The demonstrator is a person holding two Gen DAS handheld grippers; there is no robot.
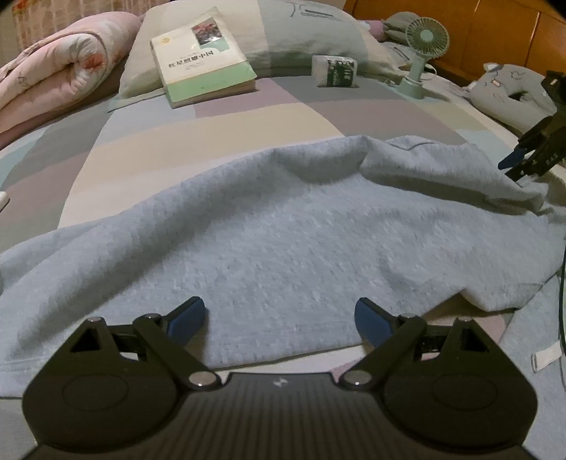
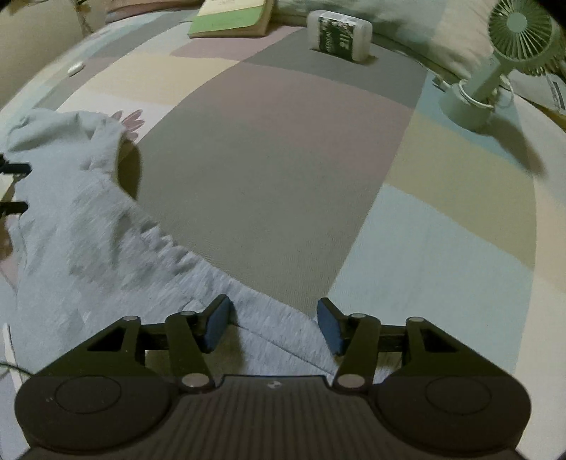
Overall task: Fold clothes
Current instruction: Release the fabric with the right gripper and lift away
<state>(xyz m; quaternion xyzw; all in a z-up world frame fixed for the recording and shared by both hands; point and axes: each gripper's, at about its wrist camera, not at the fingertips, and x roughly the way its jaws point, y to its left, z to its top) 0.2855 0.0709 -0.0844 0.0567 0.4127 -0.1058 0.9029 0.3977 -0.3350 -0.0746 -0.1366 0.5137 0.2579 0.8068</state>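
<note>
A light blue-grey sweatshirt (image 1: 283, 230) lies spread and rumpled across the patchwork bedsheet (image 1: 219, 141). My left gripper (image 1: 281, 318) hovers open over the garment's near hem, with cloth below its blue pads and nothing clamped. My right gripper (image 1: 523, 159) shows at the right edge, above a bunched fold. In the right wrist view, the right gripper (image 2: 274, 320) stands open with a strip of the sweatshirt (image 2: 88, 230) running between its fingers, not pinched. The cloth trails off to the left, motion-blurred.
A book (image 1: 205, 63) leans on a pillow (image 1: 283, 32) at the head of the bed. Near it are a white packet (image 1: 334, 70), a mint fan (image 1: 421, 53) and a grey plush (image 1: 509, 92). A pink quilt (image 1: 60, 67) is rolled far left. A wooden headboard (image 1: 495, 32) stands behind.
</note>
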